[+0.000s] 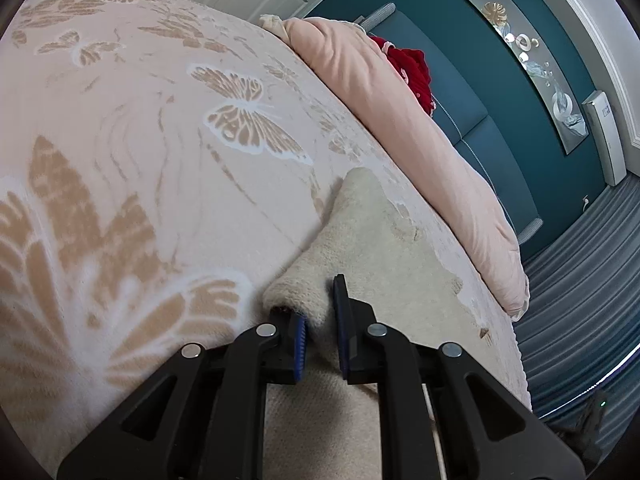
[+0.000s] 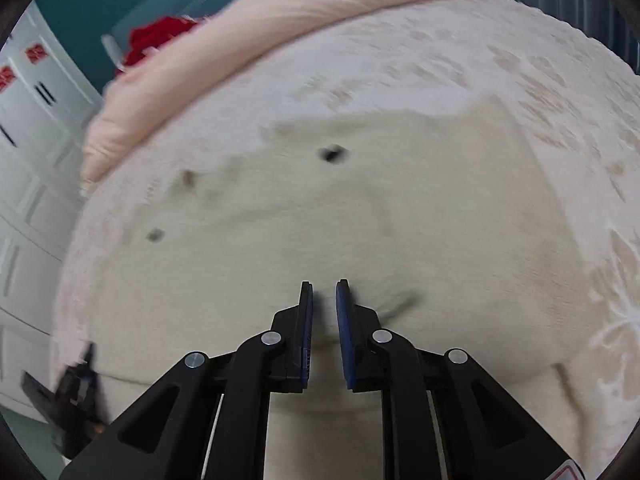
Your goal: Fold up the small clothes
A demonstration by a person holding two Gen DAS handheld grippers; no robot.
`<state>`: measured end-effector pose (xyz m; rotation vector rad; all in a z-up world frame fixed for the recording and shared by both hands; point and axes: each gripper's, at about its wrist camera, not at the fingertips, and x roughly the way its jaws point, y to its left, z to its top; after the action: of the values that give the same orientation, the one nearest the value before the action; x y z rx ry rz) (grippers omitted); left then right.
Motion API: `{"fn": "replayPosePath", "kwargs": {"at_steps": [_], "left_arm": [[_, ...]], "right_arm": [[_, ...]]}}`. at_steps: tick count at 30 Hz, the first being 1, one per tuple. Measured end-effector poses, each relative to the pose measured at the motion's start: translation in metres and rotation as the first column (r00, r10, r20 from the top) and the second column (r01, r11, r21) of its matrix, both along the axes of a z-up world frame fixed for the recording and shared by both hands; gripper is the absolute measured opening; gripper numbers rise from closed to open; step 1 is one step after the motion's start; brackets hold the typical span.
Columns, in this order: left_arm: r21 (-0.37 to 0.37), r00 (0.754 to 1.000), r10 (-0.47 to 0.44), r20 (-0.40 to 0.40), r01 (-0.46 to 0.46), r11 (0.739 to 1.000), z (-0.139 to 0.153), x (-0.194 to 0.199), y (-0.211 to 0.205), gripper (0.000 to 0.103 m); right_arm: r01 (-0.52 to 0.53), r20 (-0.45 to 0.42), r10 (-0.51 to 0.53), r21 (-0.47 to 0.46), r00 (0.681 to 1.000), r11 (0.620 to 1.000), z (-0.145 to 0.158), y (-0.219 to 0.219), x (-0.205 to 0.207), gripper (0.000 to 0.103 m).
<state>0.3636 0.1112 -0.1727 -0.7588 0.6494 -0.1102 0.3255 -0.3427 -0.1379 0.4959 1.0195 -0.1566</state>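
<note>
A cream fleece garment (image 1: 372, 236) lies on the pink butterfly blanket (image 1: 140, 140). My left gripper (image 1: 320, 308) is shut on a bunched fold of the garment, which covers the tip of the left finger. In the right wrist view the same cream garment (image 2: 340, 216) lies spread flat, with small dark marks on it. My right gripper (image 2: 325, 292) is just above its near part, jaws a narrow gap apart with nothing clearly between them. The left gripper shows blurred at the lower left of the right wrist view (image 2: 76, 384).
A rolled pink duvet (image 1: 400, 120) lies along the far side of the bed, with a red garment (image 1: 412, 68) behind it. Beyond are a teal headboard (image 1: 480, 92), white cupboards (image 2: 28, 128) and grey curtains (image 1: 580, 280).
</note>
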Motion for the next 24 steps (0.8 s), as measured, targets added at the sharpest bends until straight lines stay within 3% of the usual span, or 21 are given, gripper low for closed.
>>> {"fn": "replayPosePath", "kwargs": {"at_steps": [2,3,5,7,9,11,12,14,16,17,22,24], "left_arm": [[0.035,1.0,0.002,-0.024,-0.001,0.999,0.005,0.002,-0.004,0.013],[0.06,0.999,0.003,-0.041,-0.001,0.998,0.008,0.003,-0.007,0.013],[0.13,0.997,-0.002,-0.074,0.011,0.991,0.018,0.004,-0.014,0.013],[0.189,0.995,-0.022,-0.092,0.039,0.981,0.026,0.001,-0.022,0.021],[0.237,0.993,-0.047,-0.105,0.071,0.969,0.033,-0.007,-0.029,0.031],[0.278,0.988,-0.063,-0.139,0.1,0.956,0.043,-0.02,-0.034,0.053],[0.298,0.984,-0.059,-0.169,0.108,0.949,0.049,-0.027,-0.035,0.066],[0.289,0.978,-0.084,-0.193,0.138,0.947,0.062,-0.053,-0.025,0.081],[0.256,0.965,-0.106,-0.238,0.168,0.952,0.068,-0.083,-0.006,0.091],[0.238,0.956,-0.11,-0.272,0.178,0.955,0.068,-0.1,0.007,0.092],[0.179,0.89,-0.053,-0.453,0.149,0.972,0.049,-0.189,0.074,0.093],[0.201,0.882,-0.023,-0.47,0.133,0.971,0.05,-0.224,0.095,0.093]], "right_arm": [[0.05,-0.003,-0.05,-0.009,0.999,0.999,0.015,-0.011,-0.017,0.002],[0.068,0.028,-0.068,0.003,0.997,0.998,0.024,-0.015,-0.025,0.014],[0.069,0.108,-0.076,0.069,0.991,0.995,0.035,-0.021,-0.036,0.014],[0.049,0.028,-0.05,0.029,0.998,0.998,0.021,-0.017,-0.028,0.015],[0.002,-0.087,-0.003,-0.014,0.996,1.0,-0.004,-0.013,-0.016,0.011],[0.039,-0.037,-0.039,0.006,0.999,0.999,0.01,-0.014,-0.032,0.011],[0.045,-0.013,-0.044,0.035,0.999,0.998,0.02,-0.015,-0.045,0.017],[0.033,0.048,-0.035,0.039,0.998,0.999,0.043,-0.015,-0.082,0.029],[0.051,0.094,-0.046,-0.044,0.994,0.998,0.06,-0.014,-0.133,0.067],[0.066,0.107,-0.056,-0.09,0.993,0.994,0.065,-0.014,-0.163,0.072],[0.098,0.009,-0.098,-0.198,0.995,0.975,0.047,-0.016,-0.302,0.075],[0.1,-0.03,-0.107,-0.173,0.994,0.98,0.04,-0.014,-0.344,0.075]]}}
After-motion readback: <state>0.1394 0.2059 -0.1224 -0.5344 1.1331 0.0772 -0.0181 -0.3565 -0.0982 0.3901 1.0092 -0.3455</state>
